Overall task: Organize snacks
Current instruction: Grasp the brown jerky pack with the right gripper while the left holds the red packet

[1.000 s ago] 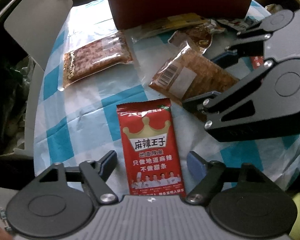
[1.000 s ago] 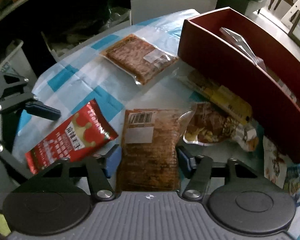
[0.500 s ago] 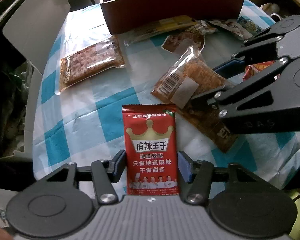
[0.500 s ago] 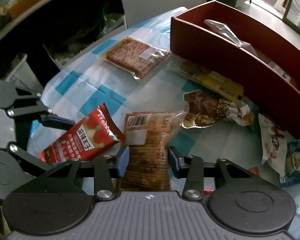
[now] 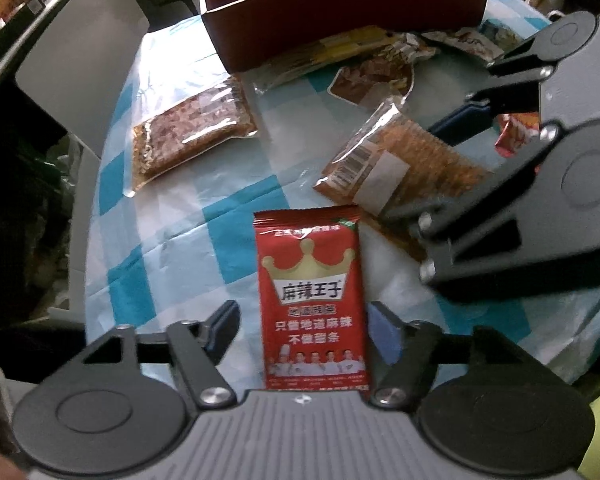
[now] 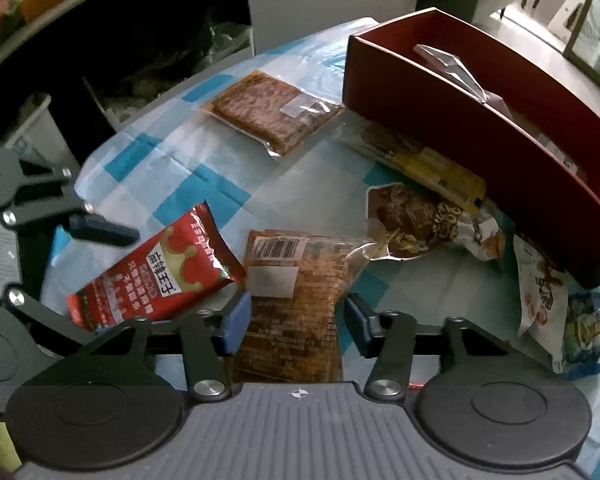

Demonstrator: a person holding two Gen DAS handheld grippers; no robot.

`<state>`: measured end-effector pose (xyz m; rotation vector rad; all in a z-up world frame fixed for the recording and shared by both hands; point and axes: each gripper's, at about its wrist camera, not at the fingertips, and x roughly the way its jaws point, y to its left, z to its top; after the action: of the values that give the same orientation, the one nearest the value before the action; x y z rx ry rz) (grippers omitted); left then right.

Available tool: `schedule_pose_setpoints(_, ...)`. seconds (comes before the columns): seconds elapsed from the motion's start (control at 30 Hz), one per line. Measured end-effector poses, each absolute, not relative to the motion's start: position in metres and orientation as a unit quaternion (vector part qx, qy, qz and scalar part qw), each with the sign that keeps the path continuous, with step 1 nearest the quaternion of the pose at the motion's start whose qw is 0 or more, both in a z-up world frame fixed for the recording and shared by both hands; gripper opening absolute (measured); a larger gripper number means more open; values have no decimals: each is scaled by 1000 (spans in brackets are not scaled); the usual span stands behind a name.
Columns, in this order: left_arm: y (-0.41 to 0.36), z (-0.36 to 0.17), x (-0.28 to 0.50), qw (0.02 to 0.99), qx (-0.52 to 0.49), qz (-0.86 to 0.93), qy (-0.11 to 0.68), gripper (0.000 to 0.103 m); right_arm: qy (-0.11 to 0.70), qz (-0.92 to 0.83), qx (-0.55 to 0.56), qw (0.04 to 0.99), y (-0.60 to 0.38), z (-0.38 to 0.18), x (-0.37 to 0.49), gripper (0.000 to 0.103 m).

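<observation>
My left claw (image 5: 302, 320), jaws just reopened and apart, straddles the red packet (image 5: 312, 300), which runs toward twelve o'clock.

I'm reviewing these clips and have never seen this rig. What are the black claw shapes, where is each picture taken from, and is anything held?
They are two hand-held grippers, each carrying a camera that looks down along its own fingers. In the left view, the left gripper straddles a red packet. In the right view, the right gripper straddles a brown packet. Both jaws have just been opening; the pads do not seem to press, so nothing looks held. On the checked cloth lie more snack packets beside a red box.
</observation>
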<state>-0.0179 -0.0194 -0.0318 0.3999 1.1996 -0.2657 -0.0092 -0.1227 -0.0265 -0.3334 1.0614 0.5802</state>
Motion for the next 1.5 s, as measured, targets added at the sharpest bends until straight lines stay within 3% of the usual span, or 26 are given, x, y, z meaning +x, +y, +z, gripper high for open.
schedule_pose_setpoints(0.17,-18,-35,-20,800,207,-114,552,85,502,267,-185,802,-116,-37,-13,86)
schedule_pose_setpoints(0.23,-17,-36,-20,800,212,-111,551,91,514,248,-188,799,-118,-40,-8,103)
schedule_pose_setpoints(0.37,-14,-39,-20,798,207,-110,555,100,530,235,-167,798,-126,-46,-2,103)
schedule_pose_setpoints(0.6,20,-48,-9,792,95,-121,591,100,502,240,-165,814,-130,-49,-13,103)
schedule_pose_setpoints(0.7,20,-48,-12,794,103,-118,588,100,500,237,-167,816,-132,-49,-16,103)
schedule_pose_setpoints(0.83,15,-47,-10,794,101,-109,590,96,500,241,-172,814,-130,-44,-15,94)
schedule_pose_setpoints(0.93,1,-41,-13,798,113,-117,580,77,494,247,-172,816,-128,-40,-17,76)
schedule_pose_setpoints(1.07,-6,-34,-19,804,110,-123,571,48,497,243,-149,820,-139,-35,-15,61)
schedule_pose_setpoints(1.17,-7,-30,-19,808,104,-118,568,41,503,245,-126,819,-145,-34,-14,58)
schedule_pose_setpoints(1.33,-4,-21,-20,818,90,-119,556,40,507,249,-119,817,-149,-33,-19,54)
schedule_pose_setpoints(1.5,1,-10,-20,829,71,-116,543,40,502,251,-95,822,-154,-24,-21,43)
